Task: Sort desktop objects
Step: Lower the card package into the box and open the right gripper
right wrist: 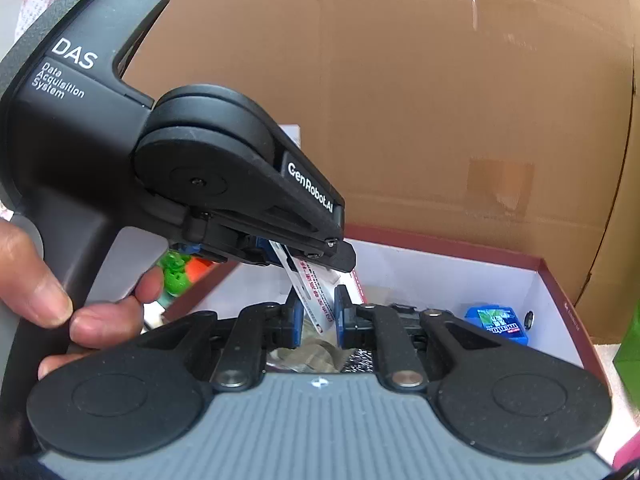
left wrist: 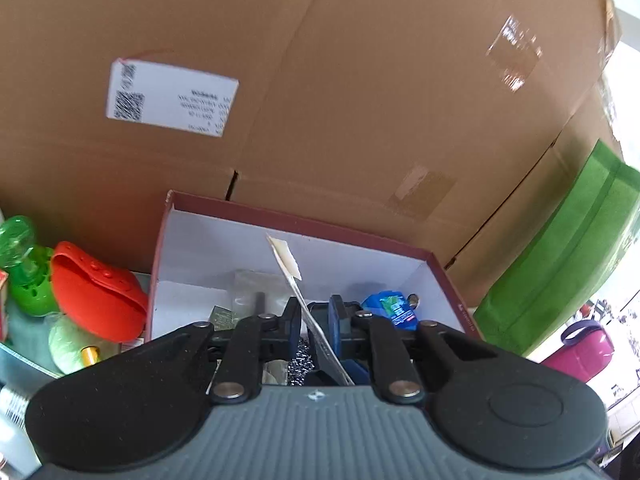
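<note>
A red-rimmed box (left wrist: 280,222) with white inner walls holds small items, among them a blue Mentos pack (left wrist: 394,306) that also shows in the right wrist view (right wrist: 500,320). My left gripper (left wrist: 316,316) is over the box, shut on a thin white packet (left wrist: 308,320) that sticks up between its blue pads. In the right wrist view the left gripper (right wrist: 280,256) reaches in from the left with the white packet (right wrist: 316,296) hanging from it. My right gripper (right wrist: 316,312) has its blue pads on either side of that packet, with gaps showing.
A large cardboard box (left wrist: 320,80) stands right behind the red-rimmed box. To the left lie a red silicone item (left wrist: 96,296), a green plastic toy (left wrist: 28,272) and pale green thread (left wrist: 68,344). A green box (left wrist: 560,260) and a pink container (left wrist: 580,352) are on the right.
</note>
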